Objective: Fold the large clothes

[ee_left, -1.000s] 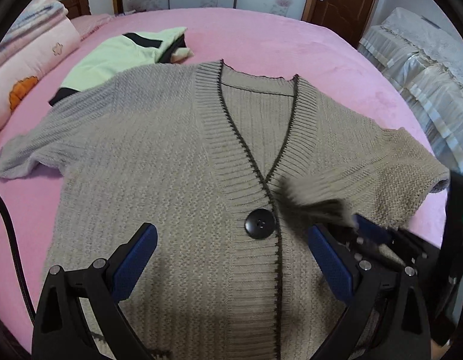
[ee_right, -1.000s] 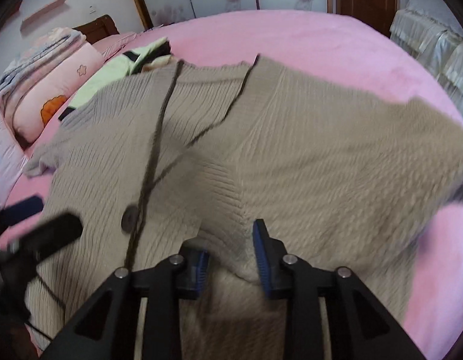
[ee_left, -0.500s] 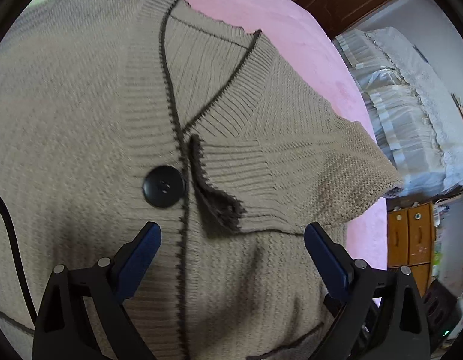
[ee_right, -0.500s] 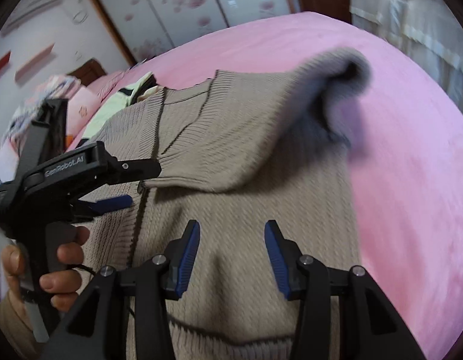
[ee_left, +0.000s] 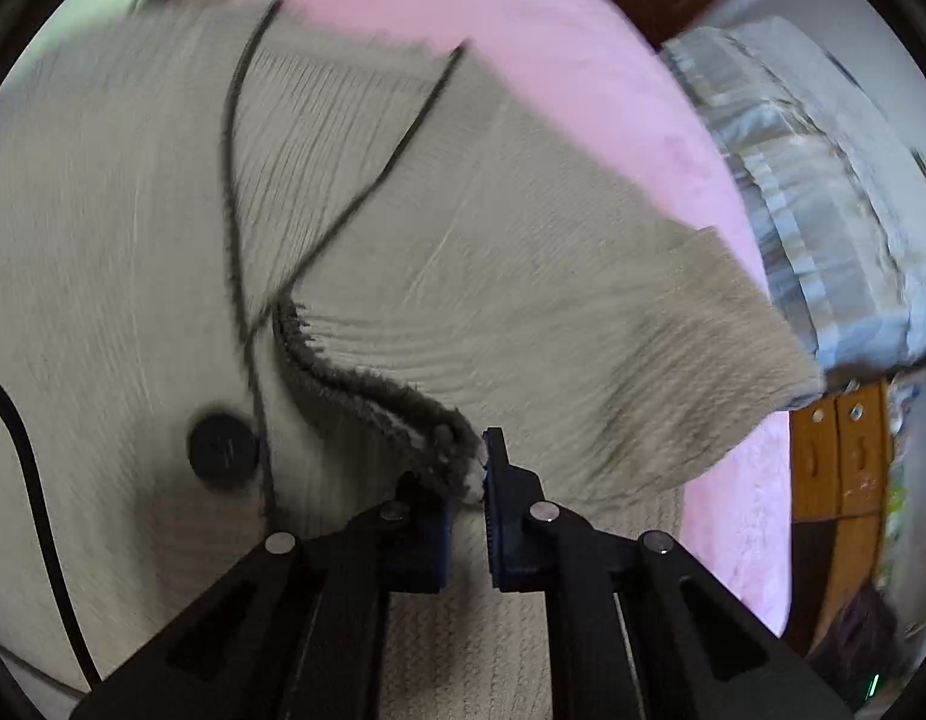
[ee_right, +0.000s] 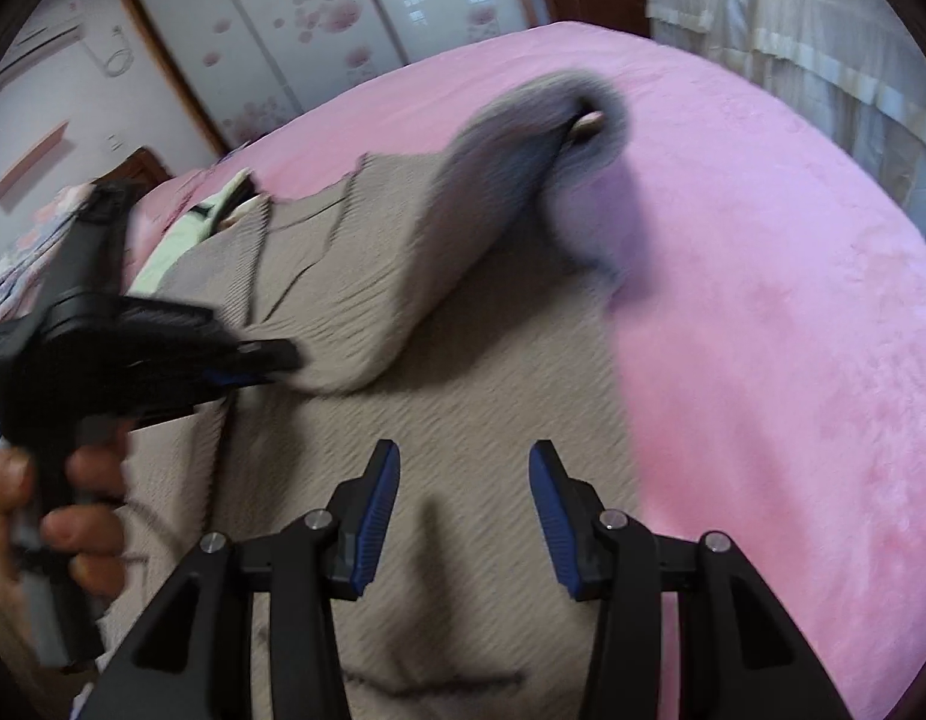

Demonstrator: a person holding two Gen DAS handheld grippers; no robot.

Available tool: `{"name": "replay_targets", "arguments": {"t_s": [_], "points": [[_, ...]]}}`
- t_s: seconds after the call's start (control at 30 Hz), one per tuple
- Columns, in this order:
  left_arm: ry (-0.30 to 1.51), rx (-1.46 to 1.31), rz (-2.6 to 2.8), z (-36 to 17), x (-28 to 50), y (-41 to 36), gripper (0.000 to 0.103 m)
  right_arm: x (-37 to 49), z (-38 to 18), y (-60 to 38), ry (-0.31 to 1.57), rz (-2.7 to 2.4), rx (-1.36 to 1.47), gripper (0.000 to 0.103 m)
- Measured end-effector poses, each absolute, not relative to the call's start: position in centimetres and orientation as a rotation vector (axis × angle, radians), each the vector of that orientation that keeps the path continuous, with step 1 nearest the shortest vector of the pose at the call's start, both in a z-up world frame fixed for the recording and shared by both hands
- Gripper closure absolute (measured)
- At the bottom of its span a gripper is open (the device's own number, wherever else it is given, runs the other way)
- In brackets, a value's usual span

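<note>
1. Left wrist view, left of frame: one beige cardigan [ee_left: 132, 276] lies spread on one pink bed [ee_left: 583, 60]. One dark button [ee_left: 224, 450] sits lower left, just beside the dark front trim.
2. Same view, lower centre: the left gripper [ee_left: 472, 480] has just been closing, and its pads are now clamped on the dark-trimmed front edge [ee_left: 366, 402] of the cardigan's turned-over panel.
3. Same view, right: one short sleeve [ee_left: 733, 348] hangs past the bed edge, blurred. Wooden drawers [ee_left: 835, 456] stand at far right.
4. Right wrist view, left of frame: one hand [ee_right: 54, 516] holds the left gripper's handle; a pale green garment [ee_right: 162, 258] shows behind it, upper left.
5. Same view, centre: the right gripper [ee_right: 463, 504] hovers over the cardigan's lower body, jaws apart, having just been opening, nothing between them.
6. Same view, upper centre: the lifted sleeve cuff is blurred against the pink bed.
7. Step, as judged: folding the right-hand front panel and sleeve inward across the chest.
8. Next move, as judged: carry the clamped edge across toward the button line and lay it flat; the free gripper could pin or smooth the hem.
9. Count: two grippers, one cardigan, one button seen, two sleeves in all though one shows clearly.
</note>
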State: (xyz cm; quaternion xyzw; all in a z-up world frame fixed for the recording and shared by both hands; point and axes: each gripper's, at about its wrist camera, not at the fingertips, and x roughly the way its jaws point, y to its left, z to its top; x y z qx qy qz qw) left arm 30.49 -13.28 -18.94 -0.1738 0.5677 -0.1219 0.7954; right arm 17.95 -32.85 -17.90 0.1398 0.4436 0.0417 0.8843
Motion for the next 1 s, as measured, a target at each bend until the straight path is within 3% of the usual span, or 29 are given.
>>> {"name": "replay_targets", "arguments": {"t_s": [0.3, 0.33, 0.37, 0.5, 0.6, 0.73, 0.8, 0.97, 1.0], "points": [[0.944, -0.084, -0.227, -7.3, 33.7, -13.8, 0.096, 26.8, -18.8, -34.6, 0.904, -0.132, 0.18, 0.059], [0.902, -0.062, -0.207, -5.9, 34.3, -13.1, 0.096, 27.3, -18.9, -35.0, 0.903, -0.157, 0.177, 0.063], [0.859, -0.045, -0.187, -4.7, 34.7, -12.4, 0.096, 27.6, -18.9, -35.2, 0.897, -0.166, 0.186, 0.085], [0.763, -0.014, -0.087, -2.5, 36.5, -7.5, 0.096, 27.1, -18.7, -36.0, 0.886, -0.151, 0.208, 0.088], [0.817, -0.032, -0.053, -5.2, 38.3, -4.7, 0.096, 27.0, -19.1, -34.7, 0.909, -0.143, 0.149, 0.085], [0.976, -0.017, 0.0, -12.8, 40.0, -2.4, 0.095, 27.1, -19.4, -33.3, 0.942, -0.144, 0.077, 0.074], [1.088, -0.075, 0.014, -16.9, 40.0, -1.2, 0.093, 27.1, -19.5, -33.1, 0.977, -0.143, 0.08, 0.056], [1.151, -0.246, -0.048, -19.8, 39.1, 2.1, 0.074, 25.8, -19.1, -33.4, 1.041, -0.057, 0.124, 0.052], [1.153, -0.293, -0.083, -19.6, 39.2, 2.9, 0.066, 25.4, -18.7, -33.4, 1.04, -0.03, 0.129, 0.052]]}}
